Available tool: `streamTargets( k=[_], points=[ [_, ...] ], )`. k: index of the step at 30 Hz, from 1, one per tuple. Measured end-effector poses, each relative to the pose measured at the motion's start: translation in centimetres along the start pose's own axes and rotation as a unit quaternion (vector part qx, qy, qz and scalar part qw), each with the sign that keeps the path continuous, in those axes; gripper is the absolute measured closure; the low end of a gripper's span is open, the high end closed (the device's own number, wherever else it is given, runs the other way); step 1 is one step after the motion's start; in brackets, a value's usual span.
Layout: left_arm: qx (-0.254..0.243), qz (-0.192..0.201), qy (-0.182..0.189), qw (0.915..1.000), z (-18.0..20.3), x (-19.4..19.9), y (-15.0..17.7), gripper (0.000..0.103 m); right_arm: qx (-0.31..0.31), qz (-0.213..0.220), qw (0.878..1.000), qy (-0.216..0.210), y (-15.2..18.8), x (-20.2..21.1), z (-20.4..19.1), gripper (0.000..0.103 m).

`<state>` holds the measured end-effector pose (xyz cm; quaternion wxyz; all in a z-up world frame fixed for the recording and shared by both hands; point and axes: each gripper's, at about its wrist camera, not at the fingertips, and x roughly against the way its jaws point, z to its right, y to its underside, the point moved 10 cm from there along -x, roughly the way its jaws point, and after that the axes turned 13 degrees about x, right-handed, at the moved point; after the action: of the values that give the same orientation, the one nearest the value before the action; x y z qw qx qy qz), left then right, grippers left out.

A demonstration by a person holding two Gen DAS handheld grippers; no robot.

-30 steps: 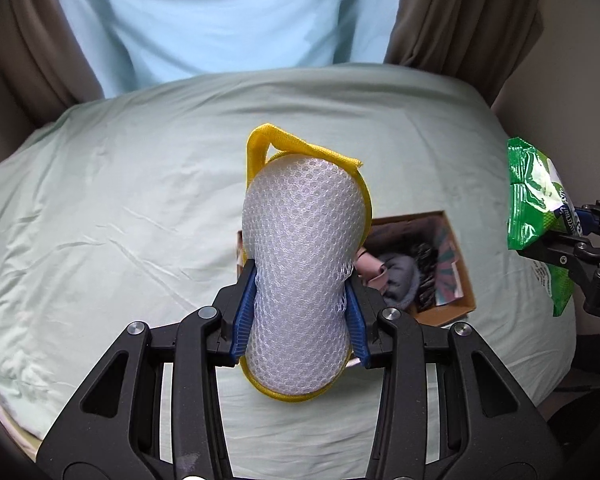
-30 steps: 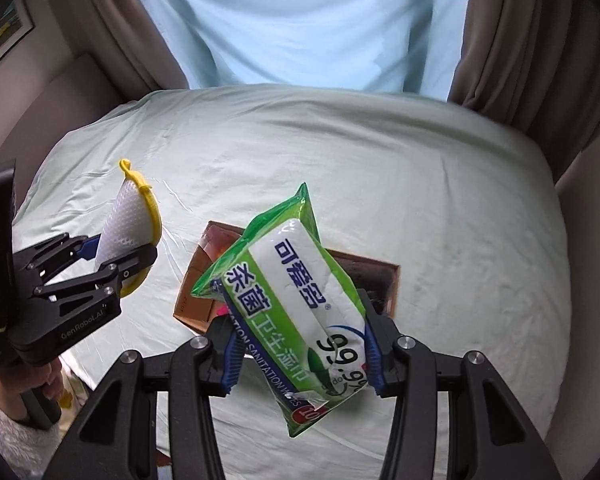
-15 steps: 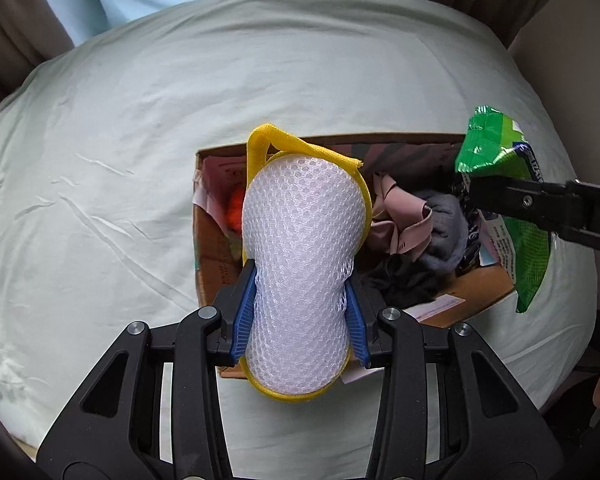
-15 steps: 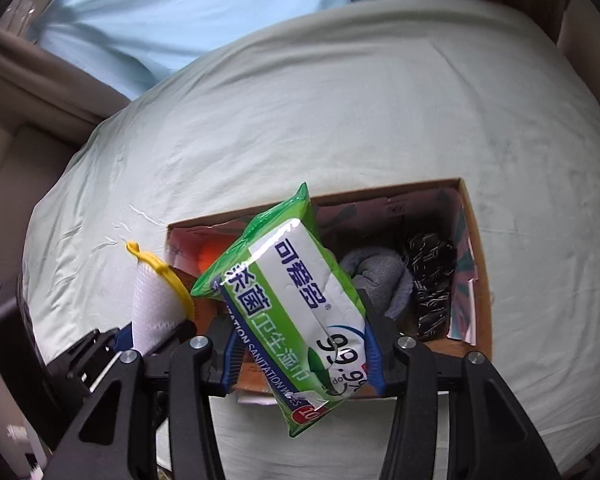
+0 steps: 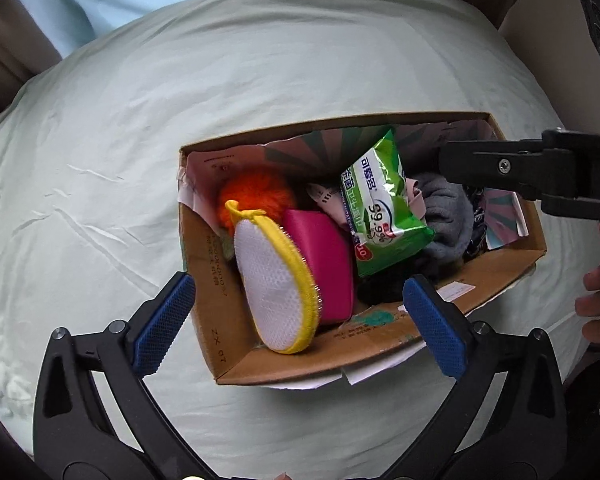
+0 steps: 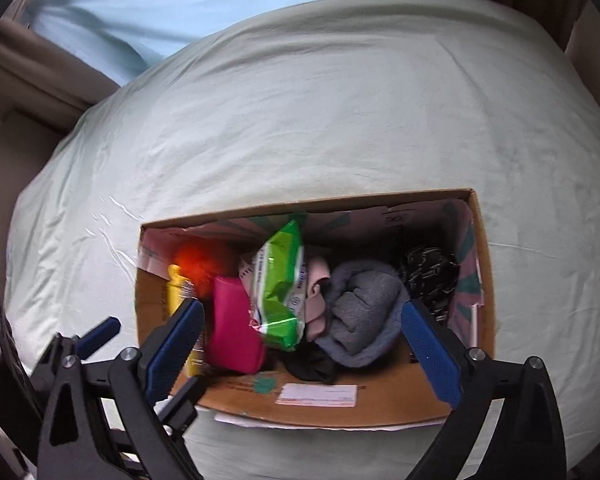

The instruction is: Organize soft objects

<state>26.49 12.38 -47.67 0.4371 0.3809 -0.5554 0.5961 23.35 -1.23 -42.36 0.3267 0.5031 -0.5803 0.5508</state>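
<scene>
Two grippers, left (image 5: 298,308) and right (image 6: 302,350), both spread wide and grasping nothing, poised above an open cardboard box (image 5: 208,276) on a pale green bedsheet (image 5: 140,120). Inside the box: yellow-trimmed white mesh sponge (image 5: 274,290) leaning against a pink pouch (image 5: 324,258), orange pom-pom (image 5: 256,192) behind, green wet-wipes pack (image 5: 382,208) atop grey fabric (image 5: 446,216).

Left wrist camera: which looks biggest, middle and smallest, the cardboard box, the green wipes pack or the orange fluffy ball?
1. Cardboard box, by far the largest.
2. Green wipes pack.
3. Orange fluffy ball, looks smallest, but the white mesh sponge hides part of it, so that is unsure.
</scene>
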Motion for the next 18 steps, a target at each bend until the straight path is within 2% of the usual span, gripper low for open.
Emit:
streamTargets(
  k=[6, 11, 16, 18],
  points=[
    [0.012, 0.002, -0.005, 0.9999, -0.4, 1.2, 0.2, 0.000, 0.014, 0.014, 1.000, 0.018, 0.6, 1.7, 0.5, 0.005],
    [0.019, 0.019, -0.010, 0.9996, -0.2, 4.1, -0.7, 0.000, 0.024, 0.033, 0.999, 0.017, 0.4, 4.2, 0.4, 0.005],
    [0.036, 0.045, -0.022, 0.9981, 0.1, 8.8, -1.2, 0.000, 0.044, 0.060, 0.997, 0.020, 0.1, 9.5, 0.1, 0.005],
    [0.045, 0.058, -0.020, 0.9971, 0.4, 11.2, -1.4, 0.000, 0.059, 0.078, 0.995, 0.028, -0.1, 12.7, -0.2, 0.005]
  ],
)
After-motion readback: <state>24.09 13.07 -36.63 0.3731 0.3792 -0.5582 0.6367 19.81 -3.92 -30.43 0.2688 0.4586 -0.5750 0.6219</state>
